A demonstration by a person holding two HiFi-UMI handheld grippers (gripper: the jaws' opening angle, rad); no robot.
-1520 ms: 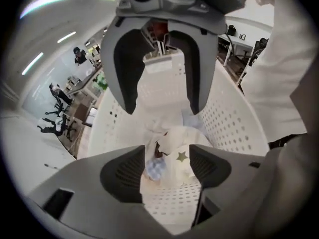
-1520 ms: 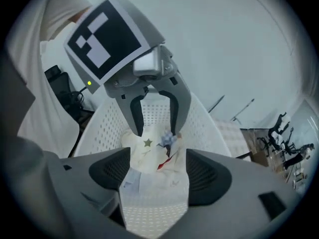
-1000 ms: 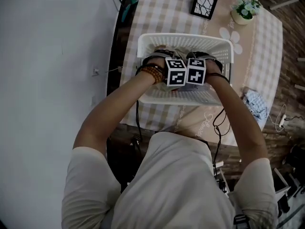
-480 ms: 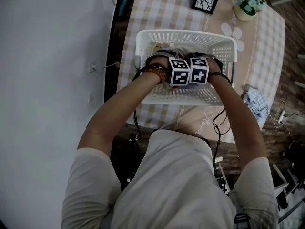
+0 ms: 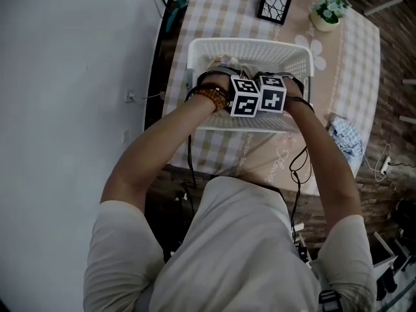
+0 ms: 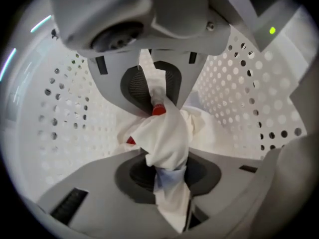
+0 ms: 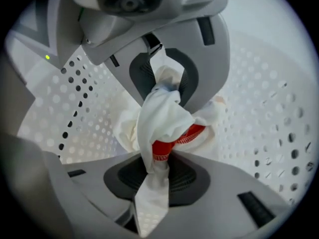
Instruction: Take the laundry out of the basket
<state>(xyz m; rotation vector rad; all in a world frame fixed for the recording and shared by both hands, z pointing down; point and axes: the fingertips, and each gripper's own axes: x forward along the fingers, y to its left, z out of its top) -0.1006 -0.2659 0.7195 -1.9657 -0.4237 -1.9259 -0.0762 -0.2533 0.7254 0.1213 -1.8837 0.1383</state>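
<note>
A white perforated laundry basket (image 5: 195,56) stands on the checked table, and both hands reach down into it side by side. The two marker cubes (image 5: 244,104) (image 5: 272,98) touch above its middle. A white garment with red trim (image 6: 164,133) lies bunched inside. My left gripper (image 6: 159,128) is closing, and its pads pinch a twisted fold of that white cloth. My right gripper (image 7: 160,133) is closing too, its pads squeezing another fold (image 7: 158,111) beside a red hem (image 7: 175,139). Perforated basket walls (image 7: 279,133) surround both grippers.
A black picture frame (image 5: 272,5) and a small flower pot (image 5: 325,12) stand on the table (image 5: 354,64) behind the basket. A blue and white cloth (image 5: 344,138) lies at the table's right edge. A grey wall runs along the left. Cables trail on the floor.
Both hands stay inside the basket with the cubes together. The basket and hands sit slightly higher in the head view than a second ago.
</note>
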